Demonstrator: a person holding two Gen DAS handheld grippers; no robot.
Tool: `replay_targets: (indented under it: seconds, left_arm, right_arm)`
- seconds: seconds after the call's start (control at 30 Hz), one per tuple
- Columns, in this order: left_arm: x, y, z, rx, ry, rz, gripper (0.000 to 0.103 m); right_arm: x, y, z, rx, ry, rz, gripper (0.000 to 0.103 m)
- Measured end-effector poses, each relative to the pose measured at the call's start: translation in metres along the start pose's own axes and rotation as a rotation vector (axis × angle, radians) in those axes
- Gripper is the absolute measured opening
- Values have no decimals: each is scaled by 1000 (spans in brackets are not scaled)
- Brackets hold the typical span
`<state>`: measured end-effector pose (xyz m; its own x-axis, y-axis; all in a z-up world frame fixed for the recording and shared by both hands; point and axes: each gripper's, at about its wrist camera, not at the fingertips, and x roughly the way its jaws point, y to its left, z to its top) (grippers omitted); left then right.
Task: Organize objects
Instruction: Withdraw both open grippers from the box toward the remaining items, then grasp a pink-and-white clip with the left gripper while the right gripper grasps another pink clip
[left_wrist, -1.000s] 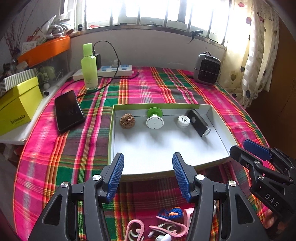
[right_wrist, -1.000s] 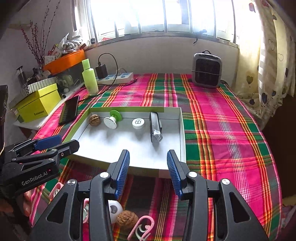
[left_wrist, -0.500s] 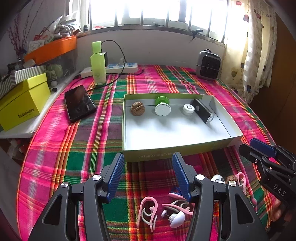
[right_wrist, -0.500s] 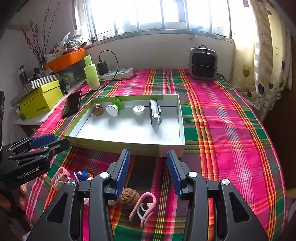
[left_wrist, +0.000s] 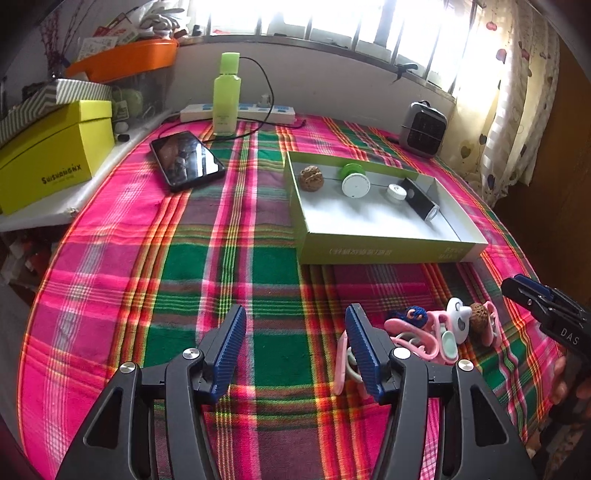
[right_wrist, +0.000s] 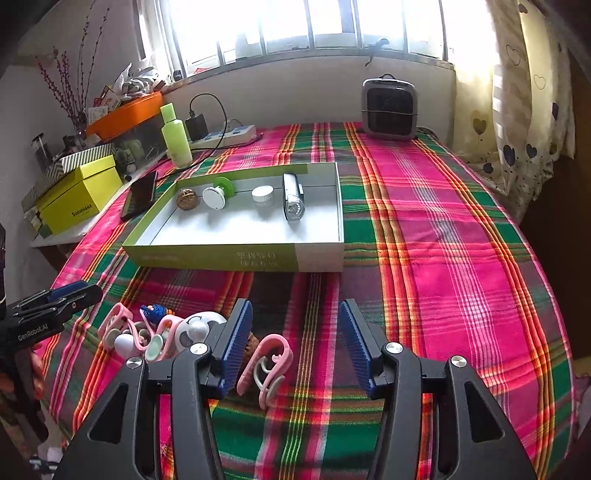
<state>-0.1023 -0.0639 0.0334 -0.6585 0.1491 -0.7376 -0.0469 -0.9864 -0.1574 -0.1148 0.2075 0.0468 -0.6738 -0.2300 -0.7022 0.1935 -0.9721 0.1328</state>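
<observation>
With four items already in the box (right_wrist: 236, 254), the right gripper (right_wrist: 295, 347), empty with jaws just opened wide, must next descend onto the pink clip (right_wrist: 267, 363) beside the pile (right_wrist: 162, 332); the left gripper (left_wrist: 295, 350) is also open and empty.

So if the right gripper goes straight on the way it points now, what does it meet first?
Probably bare tablecloth: the right gripper stands open with nothing between its jaws. The pink hook lies just left of that line. Further on stands the box, though depth is unclear.
</observation>
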Motion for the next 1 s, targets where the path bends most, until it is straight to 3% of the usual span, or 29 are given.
replay_targets:
  seconds: [0.27,0.6,1.0]
  left_arm:
    - [7,10,-16,-43,53,-70,56]
    - [4,-6,-16,-3,53,-113,56]
    - [14,-14,-17,19,83,-113,56]
  right_arm:
    - [0,-4,-8,8,25,51,51]
    - [10,-1,-19,21,68,91,51]
    - [16,8,-22,8,84,119,51]
